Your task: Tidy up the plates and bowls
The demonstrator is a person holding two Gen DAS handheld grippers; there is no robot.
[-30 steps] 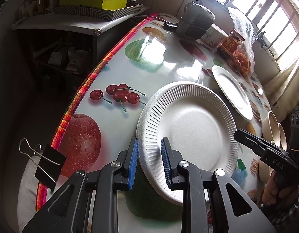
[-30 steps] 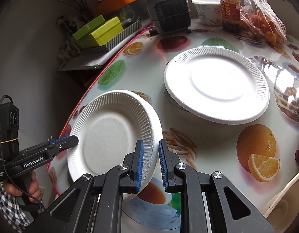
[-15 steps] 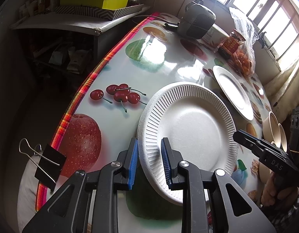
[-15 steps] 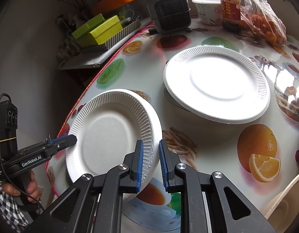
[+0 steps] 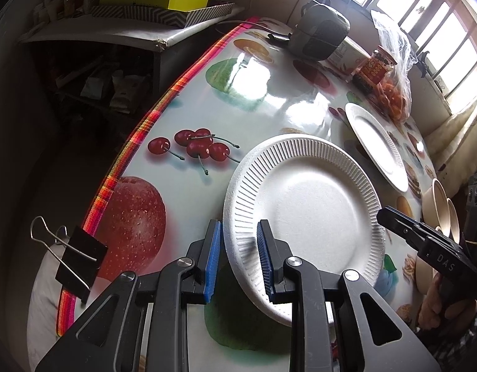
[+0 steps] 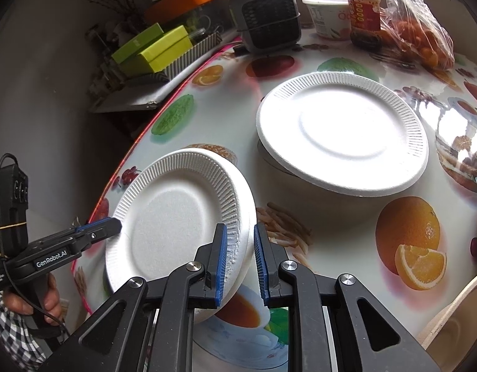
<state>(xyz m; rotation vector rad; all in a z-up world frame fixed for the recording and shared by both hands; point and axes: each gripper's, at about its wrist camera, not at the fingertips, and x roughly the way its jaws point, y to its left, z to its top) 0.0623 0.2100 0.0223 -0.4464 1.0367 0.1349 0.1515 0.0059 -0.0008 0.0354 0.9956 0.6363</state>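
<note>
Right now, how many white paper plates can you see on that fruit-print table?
2, maybe more. One near plate is tilted, with both claws at its rim; the far plate lies by the bag of oranges, apparently atop something, possibly another plate.

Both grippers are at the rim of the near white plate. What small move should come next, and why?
Probably carry the near plate toward the second plate and set it on top. The right gripper is shut on its rim and the left gripper straddles the opposite rim, so the plate hangs tilted above the tablecloth; stacking fits the tidying.
</note>
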